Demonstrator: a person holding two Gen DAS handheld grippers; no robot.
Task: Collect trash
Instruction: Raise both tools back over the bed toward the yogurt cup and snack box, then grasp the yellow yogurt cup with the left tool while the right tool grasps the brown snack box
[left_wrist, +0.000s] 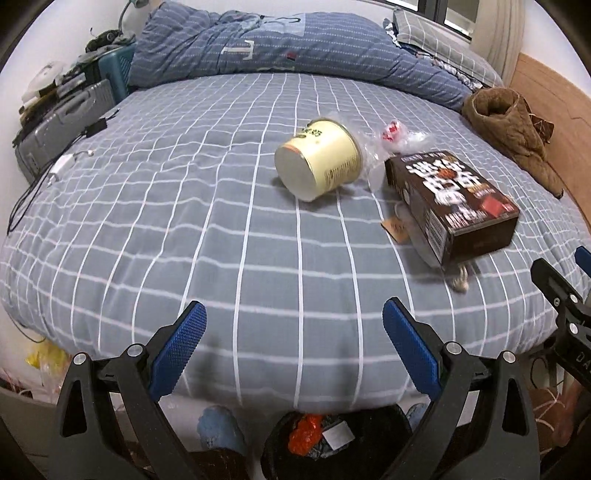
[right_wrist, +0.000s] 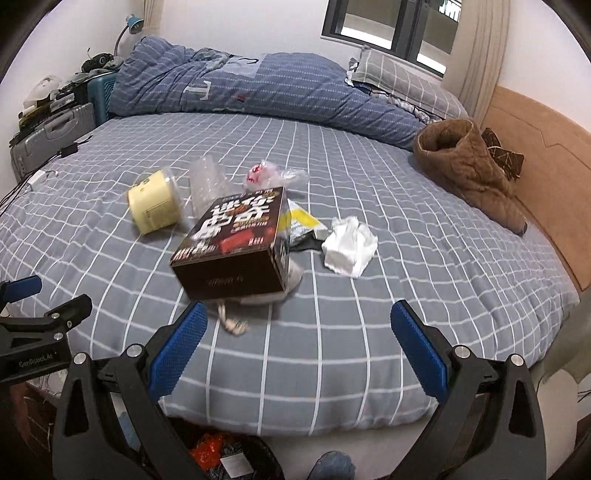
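Observation:
Trash lies on a grey checked bed (left_wrist: 184, 221). A yellow paper cup (left_wrist: 319, 158) lies on its side, also in the right wrist view (right_wrist: 155, 206). A dark brown box (left_wrist: 450, 203) (right_wrist: 236, 247) lies beside it, with clear plastic wrap (right_wrist: 207, 181), a red-and-white wrapper (right_wrist: 258, 173), a yellow packet (right_wrist: 301, 221) and crumpled white tissue (right_wrist: 349, 245). My left gripper (left_wrist: 293, 317) is open and empty over the bed's near edge. My right gripper (right_wrist: 299, 317) is open and empty, just short of the box. A black trash bin (left_wrist: 332, 439) (right_wrist: 221, 458) stands below.
A blue quilt (right_wrist: 258, 88) and a pillow (right_wrist: 399, 81) lie at the far side. A brown garment (right_wrist: 472, 170) lies right by the wooden headboard (right_wrist: 546, 166). A suitcase (right_wrist: 51, 129) and clutter stand left. Cables and a white charger (left_wrist: 62, 166) lie on the bed's left edge.

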